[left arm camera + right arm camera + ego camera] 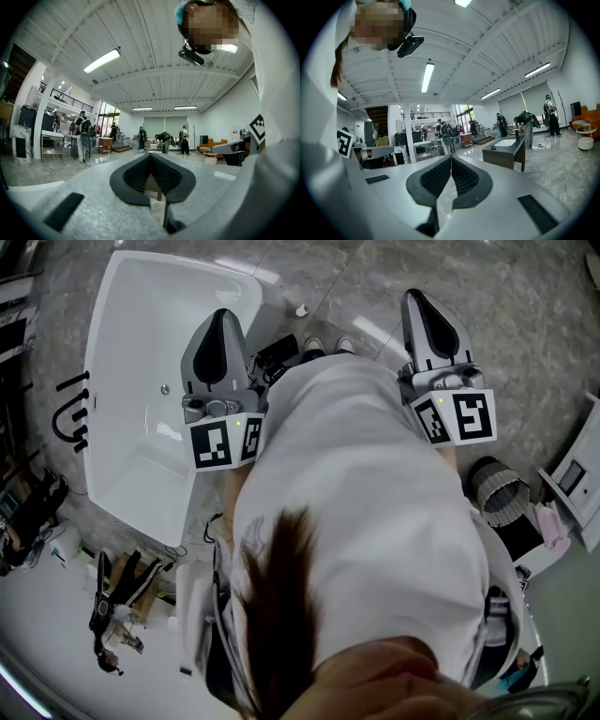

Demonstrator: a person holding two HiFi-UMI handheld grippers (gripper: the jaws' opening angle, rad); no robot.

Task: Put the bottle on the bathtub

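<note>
The white bathtub (101, 362) stands on the marble floor at the upper left of the head view, with nothing in it. A small white object with a dark top (301, 309) sits on the floor beyond the tub's far corner; whether it is the bottle I cannot tell. My left gripper (222, 317) is held against the person's chest, above the tub's right rim. Its jaws meet tip to tip with nothing between them (151, 157). My right gripper (418, 298) is held level with it at the right, also shut and holding nothing (451, 159). Both gripper views look out over a hall.
A black tap fixture (71, 411) stands at the tub's left side. A grey basket (498, 487) and a white unit (574, 480) are at the right, and tools and cables (117, 593) lie at the lower left. A dark desk (509, 151) and several people stand in the hall.
</note>
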